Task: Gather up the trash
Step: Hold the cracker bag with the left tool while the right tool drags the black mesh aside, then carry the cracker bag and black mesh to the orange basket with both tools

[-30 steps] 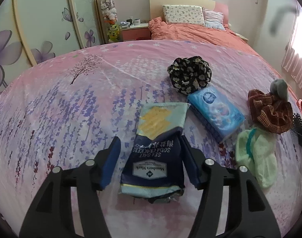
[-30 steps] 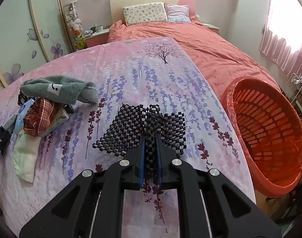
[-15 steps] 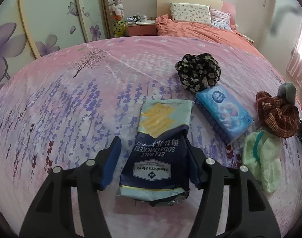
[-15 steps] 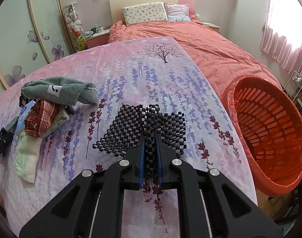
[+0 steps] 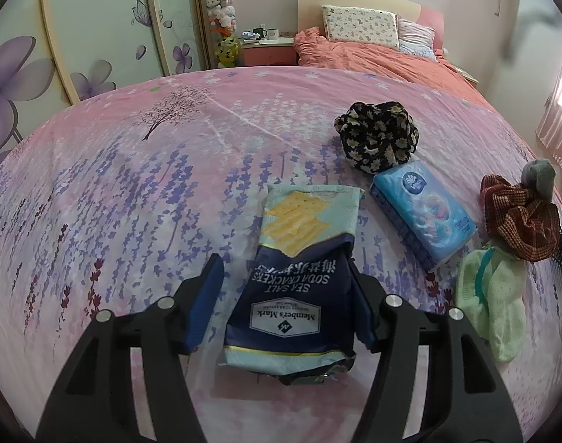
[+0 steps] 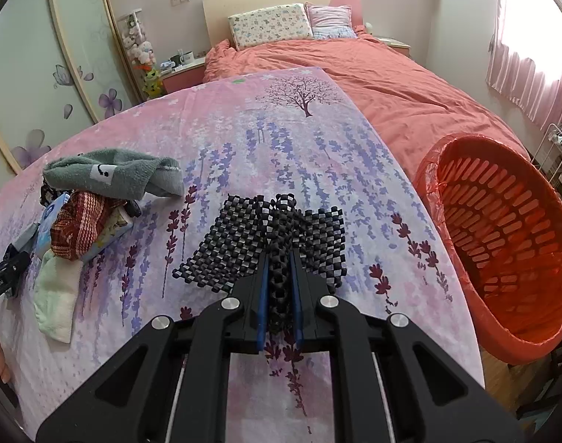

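A navy and pale-blue soda cracker bag (image 5: 299, 277) lies flat on the pink flowered cloth. My left gripper (image 5: 286, 288) is open, its blue pads on either side of the bag's near end; the right pad (image 5: 362, 306) touches the bag's edge, the left pad stands apart. My right gripper (image 6: 279, 284) is shut on a black mesh mat (image 6: 269, 236), pinched at its middle and spread over the cloth. An orange laundry basket (image 6: 502, 243) lined with red plastic stands off the cloth's right edge.
A blue tissue pack (image 5: 423, 208), a black floral cloth (image 5: 377, 136), a red plaid cloth (image 5: 517, 219), a green sock (image 5: 495, 302) and a grey towel (image 6: 111, 173) lie on the cloth. A bed with an orange cover (image 6: 373, 70) lies beyond.
The left wrist view has shifted slightly, with the bag still between the open fingers. The right gripper still holds the mesh mat in the same place.
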